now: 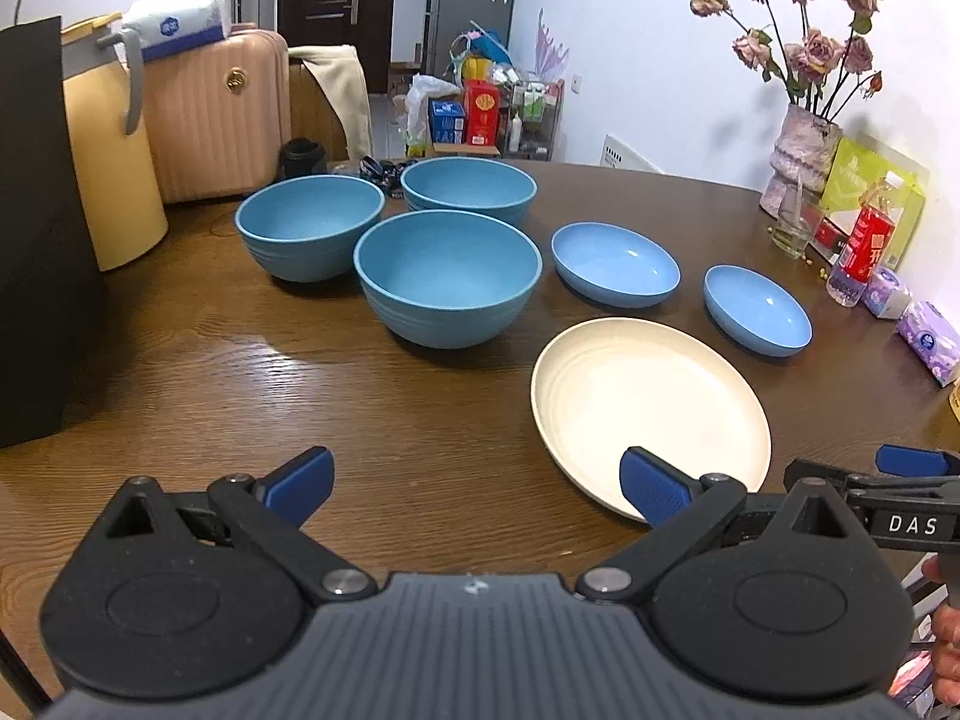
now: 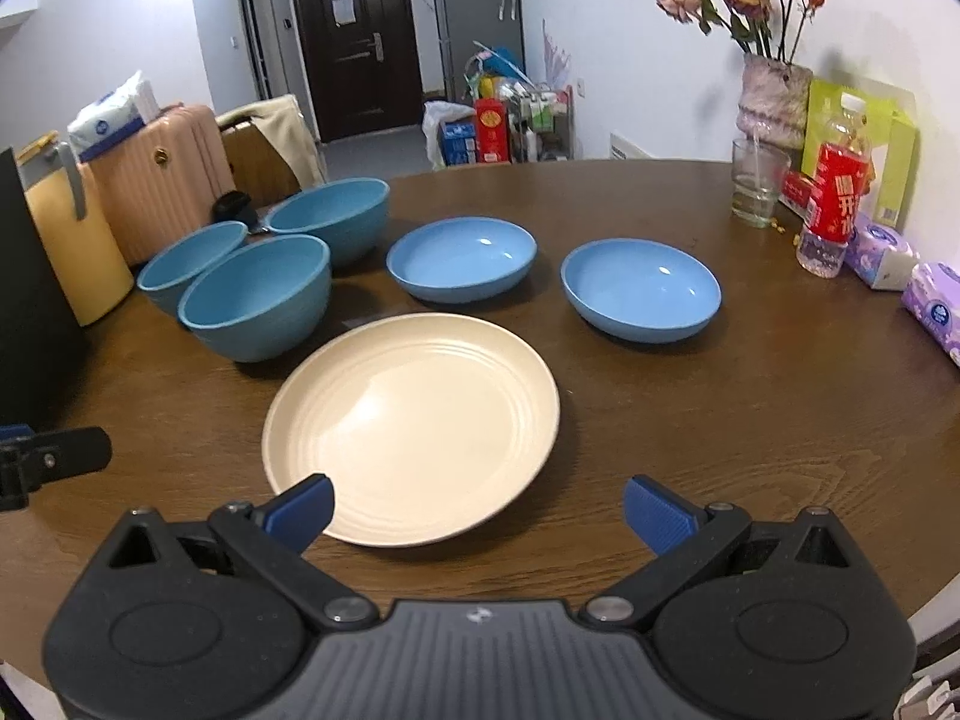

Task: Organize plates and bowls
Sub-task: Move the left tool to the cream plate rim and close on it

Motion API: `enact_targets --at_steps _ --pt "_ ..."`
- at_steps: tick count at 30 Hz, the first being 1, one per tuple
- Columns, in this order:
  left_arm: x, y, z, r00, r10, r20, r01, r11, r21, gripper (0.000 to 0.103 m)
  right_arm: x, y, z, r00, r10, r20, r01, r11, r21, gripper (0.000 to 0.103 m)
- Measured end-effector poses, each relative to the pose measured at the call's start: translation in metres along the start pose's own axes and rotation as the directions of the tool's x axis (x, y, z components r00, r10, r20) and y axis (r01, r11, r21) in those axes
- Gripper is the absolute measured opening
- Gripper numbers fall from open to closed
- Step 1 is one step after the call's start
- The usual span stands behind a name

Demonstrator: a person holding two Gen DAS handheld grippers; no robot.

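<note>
Three deep blue bowls (image 1: 447, 276) (image 1: 309, 228) (image 1: 468, 189) stand in a cluster on the brown wooden table (image 1: 240, 384). Two shallow light-blue dishes (image 2: 462, 267) (image 2: 641, 289) sit to their right. A cream plate (image 2: 411, 426) lies nearest. My left gripper (image 1: 477, 483) hovers open above the table, its right fingertip over the plate's near rim (image 1: 651, 402). My right gripper (image 2: 477, 510) is open just before the plate's near edge, holding nothing. In the left wrist view part of the right gripper (image 1: 888, 480) shows at the right edge.
A vase of dried roses (image 2: 774, 93), a glass (image 2: 759, 183), a red-labelled bottle (image 2: 837, 204) and tissue packs (image 2: 936, 306) line the right side. A yellow jug (image 1: 108, 162) and a black box (image 1: 36, 228) stand at the left. A pink suitcase (image 1: 216, 114) is behind the table.
</note>
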State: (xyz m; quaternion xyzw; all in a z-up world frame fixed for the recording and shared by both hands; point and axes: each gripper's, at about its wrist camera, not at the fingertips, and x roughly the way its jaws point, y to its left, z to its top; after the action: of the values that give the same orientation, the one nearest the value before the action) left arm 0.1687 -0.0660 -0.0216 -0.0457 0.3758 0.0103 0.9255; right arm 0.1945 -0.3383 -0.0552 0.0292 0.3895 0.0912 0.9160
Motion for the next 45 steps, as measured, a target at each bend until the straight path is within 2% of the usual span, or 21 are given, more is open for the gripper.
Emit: enact_targets --at_steps 10,21,30,32,34,38,39,42,45 --pt "0.033 -0.012 0.015 0.997 0.018 -0.073 -0.019 1.000 -0.004 0.103 0.031 -0.018 0.011 0.998 -0.012 -0.061 0.014 1.000 0.028 0.102" --pt "0.072 -0.027 0.030 0.985 0.048 -0.167 -0.052 0.998 -0.017 0.103 0.064 -0.040 0.026 0.990 -0.039 -0.134 0.048 0.997 0.061 0.101" --pt "0.113 -0.033 0.042 0.956 0.076 -0.285 -0.102 0.992 -0.078 0.103 0.096 -0.056 0.039 0.978 0.000 -0.208 0.013 0.998 0.063 0.091" --pt "0.122 -0.034 0.045 0.949 0.082 -0.306 -0.116 0.989 -0.094 0.102 0.103 -0.059 0.043 0.974 0.013 -0.225 0.002 0.998 0.067 0.086" --pt "0.129 -0.034 0.048 0.943 0.084 -0.322 -0.126 0.986 -0.113 0.096 0.112 -0.062 0.048 0.969 0.030 -0.246 -0.011 0.997 0.078 0.081" --pt "0.142 -0.037 0.054 0.931 0.094 -0.353 -0.149 0.980 -0.133 0.081 0.130 -0.068 0.056 0.955 0.054 -0.292 -0.022 0.993 0.112 0.076" --pt "0.145 -0.037 0.055 0.927 0.097 -0.363 -0.156 0.978 -0.139 0.080 0.134 -0.070 0.057 0.952 0.061 -0.301 -0.025 0.992 0.121 0.076" --pt "0.153 -0.038 0.057 0.918 0.105 -0.383 -0.176 0.972 -0.155 0.073 0.140 -0.071 0.063 0.952 0.068 -0.300 -0.035 0.993 0.113 0.073" --pt "0.160 -0.038 0.059 0.909 0.104 -0.403 -0.187 0.967 -0.172 0.060 0.144 -0.071 0.067 0.950 0.089 -0.298 -0.059 0.992 0.110 0.065"
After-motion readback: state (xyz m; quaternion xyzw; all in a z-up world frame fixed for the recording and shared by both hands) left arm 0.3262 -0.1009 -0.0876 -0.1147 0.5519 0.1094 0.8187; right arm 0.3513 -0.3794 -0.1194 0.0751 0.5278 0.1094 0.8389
